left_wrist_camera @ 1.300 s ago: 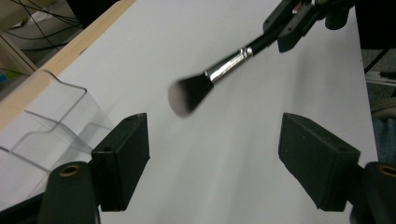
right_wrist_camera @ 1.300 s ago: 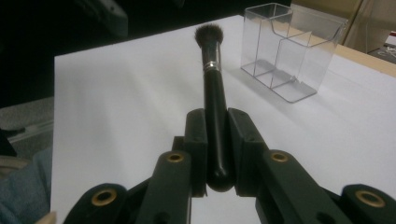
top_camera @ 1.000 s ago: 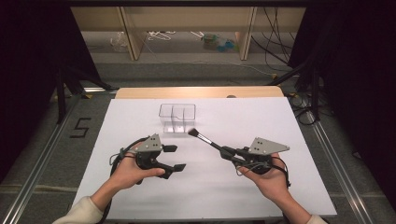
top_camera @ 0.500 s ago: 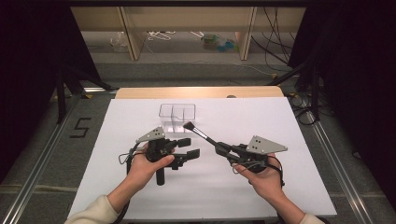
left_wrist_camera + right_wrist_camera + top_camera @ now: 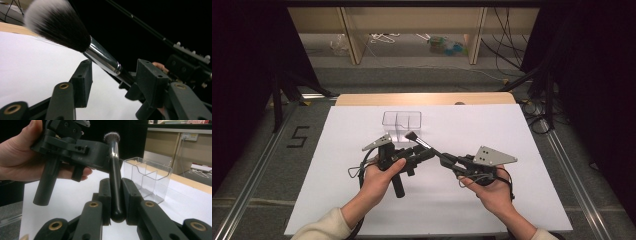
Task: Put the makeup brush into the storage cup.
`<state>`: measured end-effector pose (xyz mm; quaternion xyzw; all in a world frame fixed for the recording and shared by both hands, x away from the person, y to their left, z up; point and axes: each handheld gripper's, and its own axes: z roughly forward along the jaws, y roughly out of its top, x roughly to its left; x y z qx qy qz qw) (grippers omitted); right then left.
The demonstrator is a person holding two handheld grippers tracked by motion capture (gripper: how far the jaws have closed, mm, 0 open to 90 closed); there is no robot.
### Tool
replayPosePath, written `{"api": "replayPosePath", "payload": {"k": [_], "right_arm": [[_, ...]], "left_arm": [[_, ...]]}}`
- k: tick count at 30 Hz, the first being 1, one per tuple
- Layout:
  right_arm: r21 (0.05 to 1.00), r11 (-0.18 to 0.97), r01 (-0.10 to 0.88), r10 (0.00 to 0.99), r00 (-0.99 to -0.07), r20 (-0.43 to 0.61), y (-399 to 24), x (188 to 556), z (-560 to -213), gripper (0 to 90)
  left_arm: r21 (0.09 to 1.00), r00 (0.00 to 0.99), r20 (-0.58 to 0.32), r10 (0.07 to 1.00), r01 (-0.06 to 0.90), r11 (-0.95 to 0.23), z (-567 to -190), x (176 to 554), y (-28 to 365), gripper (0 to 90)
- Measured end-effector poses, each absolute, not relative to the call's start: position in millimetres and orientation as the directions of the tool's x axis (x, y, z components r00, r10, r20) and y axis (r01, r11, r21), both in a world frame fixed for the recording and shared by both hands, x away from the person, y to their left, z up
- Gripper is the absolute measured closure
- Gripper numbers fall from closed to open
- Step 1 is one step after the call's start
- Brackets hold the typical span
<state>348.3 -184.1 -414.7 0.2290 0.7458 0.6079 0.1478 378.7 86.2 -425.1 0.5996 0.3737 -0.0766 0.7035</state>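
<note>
Makeup brush (image 5: 115, 182) clamped at its black handle between the jaws of the right gripper (image 5: 451, 161), bristle head up and away from the hand. In the high view, brush (image 5: 421, 143) angled from the right gripper toward the left-rear, above the white table cover (image 5: 512, 200), bristle tip just short of the clear organizer (image 5: 401, 120). Silver ferrule and black-and-white bristles seen close in the left gripper view (image 5: 75, 37).

Left gripper (image 5: 113, 80) with jaws apart, set wide on either side of the brush at the ferrule-to-handle joint; contact with the handle cannot be told. In the high view, left gripper (image 5: 424, 155) held by the left hand (image 5: 379, 177), its black grip pointing down toward the cover. Right hand (image 5: 492, 192) under the right gripper, grey plate on top.

Clear organizer (image 5: 147, 178) standing upright on the cover, divided into compartments, near the far edge. Wooden table edge (image 5: 427, 98) beyond the cover.
</note>
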Motion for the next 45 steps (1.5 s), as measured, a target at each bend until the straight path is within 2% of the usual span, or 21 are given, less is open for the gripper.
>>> {"api": "replayPosePath", "payload": {"k": [9, 13, 15, 18, 19, 20, 23, 25, 34, 45], "right_arm": [[0.975, 0.184, 0.123, 0.518, -0.855, 0.011, -179.5, 347.1, -418.2, 79.2], [0.962, 0.239, 0.134, 0.523, -0.852, -0.011, -172.3, 346.1, -425.0, 77.9], [0.95, 0.279, 0.14, 0.509, -0.86, -0.023, -167.7, 346.1, -428.1, 75.1], [0.943, 0.29, 0.163, 0.509, -0.861, -0.008, -161.4, 345.4, -430.1, 61.3], [0.943, 0.29, 0.163, 0.509, -0.861, -0.008, -161.4, 345.4, -430.1, 61.3], [0.938, 0.299, 0.172, 0.512, -0.859, -0.005, -161.0, 345.9, -431.1, 52.2], [0.933, 0.286, 0.22, 0.516, -0.855, 0.044, -163.8, 348.7, -434.0, 42.4], [0.932, 0.283, 0.225, 0.52, -0.853, 0.048, -165.1, 350.2, -435.8, 37.9], [0.928, 0.294, 0.231, 0.524, -0.851, 0.046, -169.7, 350.1, -436.5, 31.2], [0.939, 0.285, 0.193, 0.515, -0.857, 0.019, -157.2, 349.9, -437.2, 31.2]], "left_arm": [[0.77, 0.698, -0.637, 0.326, 0.558, 0.311, -423.9, 380.7, 87.2, 65.9], [0.806, 0.739, -0.59, 0.324, 0.521, 0.279, -416.8, 378.0, 84.2, 74.5], [0.839, 0.762, -0.544, 0.352, 0.488, 0.24, -412.6, 376.1, 81.4, 77.2], [0.881, 0.785, -0.472, 0.4, 0.44, 0.175, -405.0, 373.7, 79.2, 77.4], [0.881, 0.785, -0.472, 0.4, 0.44, 0.175, -405.0, 373.7, 79.2, 77.4], [0.906, 0.803, -0.418, 0.426, 0.402, 0.131, -400.1, 373.0, 79.9, 77.5], [0.92, 0.799, -0.378, 0.467, 0.38, 0.095, -395.4, 370.3, 80.4, 77.5], [0.943, 0.804, -0.3, 0.514, 0.333, 0.03, -389.1, 367.8, 82.3, 77.5], [0.957, 0.786, -0.142, 0.602, 0.263, -0.118, -381.7, 361.3, 81.2, 77.6], [0.948, 0.78, -0.111, 0.616, 0.269, -0.17, -386.5, 358.7, 72.9, 77.6]]}}
